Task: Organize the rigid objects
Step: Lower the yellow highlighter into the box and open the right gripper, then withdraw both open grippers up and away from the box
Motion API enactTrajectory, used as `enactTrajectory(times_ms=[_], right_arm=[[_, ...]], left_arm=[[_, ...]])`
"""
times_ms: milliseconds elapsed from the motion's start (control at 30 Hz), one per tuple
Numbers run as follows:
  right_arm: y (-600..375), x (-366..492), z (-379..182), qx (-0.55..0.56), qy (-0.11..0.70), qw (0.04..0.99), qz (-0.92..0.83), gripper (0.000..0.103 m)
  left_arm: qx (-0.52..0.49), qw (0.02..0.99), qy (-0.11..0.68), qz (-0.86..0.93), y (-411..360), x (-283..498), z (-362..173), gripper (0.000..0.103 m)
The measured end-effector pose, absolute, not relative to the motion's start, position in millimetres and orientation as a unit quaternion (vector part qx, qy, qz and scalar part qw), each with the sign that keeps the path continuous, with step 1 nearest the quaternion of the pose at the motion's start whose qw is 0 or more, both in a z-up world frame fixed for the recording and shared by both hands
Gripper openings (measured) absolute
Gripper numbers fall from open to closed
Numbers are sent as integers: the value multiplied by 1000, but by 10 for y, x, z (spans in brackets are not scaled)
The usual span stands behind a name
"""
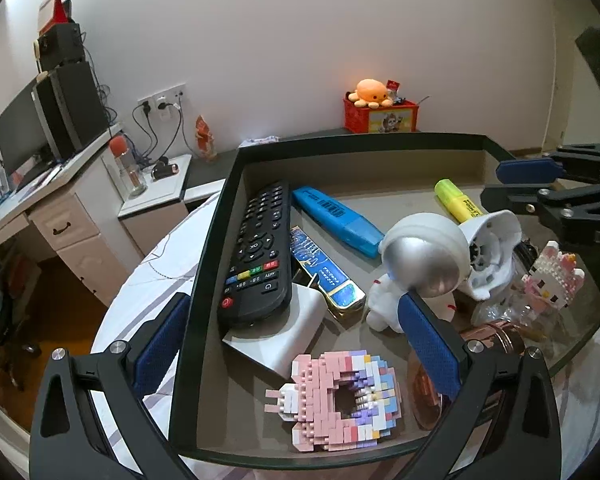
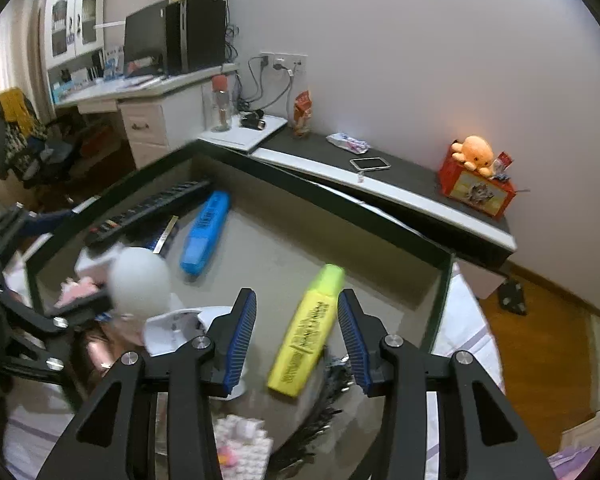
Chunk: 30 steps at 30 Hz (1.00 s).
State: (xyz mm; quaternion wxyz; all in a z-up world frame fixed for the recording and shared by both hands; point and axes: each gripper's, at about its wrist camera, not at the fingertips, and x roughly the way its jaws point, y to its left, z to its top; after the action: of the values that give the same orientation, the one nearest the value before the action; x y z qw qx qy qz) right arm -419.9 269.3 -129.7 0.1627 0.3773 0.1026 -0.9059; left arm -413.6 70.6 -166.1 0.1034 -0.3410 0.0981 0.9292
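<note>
Right now I have the left gripper [image 1: 296, 340] spread wide at the bottom of its frame, one finger outside the dark-rimmed tray [image 1: 204, 248] and the other inside, pinching nothing. In the tray lie the black remote [image 1: 258, 256], blue highlighter [image 1: 336, 216], astronaut figure [image 1: 424, 264] and pink brick donut [image 1: 336, 400]. My right gripper [image 2: 296, 340] is also spread, its fingers on either side of the yellow highlighter [image 2: 306, 332] at lower centre, not touching it.
</note>
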Motion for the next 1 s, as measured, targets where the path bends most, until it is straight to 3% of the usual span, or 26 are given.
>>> enactTrajectory(times_ms=[233,367,633,833,1000], right_arm=[[2618,-3964,-1238,375,98,174,-905,45],[2618,-3826,-1197,372,94,183,-905,58],[2496,-3688,-1206,387,101,214,-891,59],[2501,-3911,-1417,405,130,136,-895,59],[2724,-3886,-1385,390,104,77,-911,59]], left_arm=[[-341,94,92,931,727,-4190,-1673,103],[-344,81,93,931,765,-4230,-1681,103],[-349,79,88,930,739,-4164,-1646,103],[-339,46,98,935,673,-4009,-1501,103],[-338,44,97,935,659,-3843,-1434,103]])
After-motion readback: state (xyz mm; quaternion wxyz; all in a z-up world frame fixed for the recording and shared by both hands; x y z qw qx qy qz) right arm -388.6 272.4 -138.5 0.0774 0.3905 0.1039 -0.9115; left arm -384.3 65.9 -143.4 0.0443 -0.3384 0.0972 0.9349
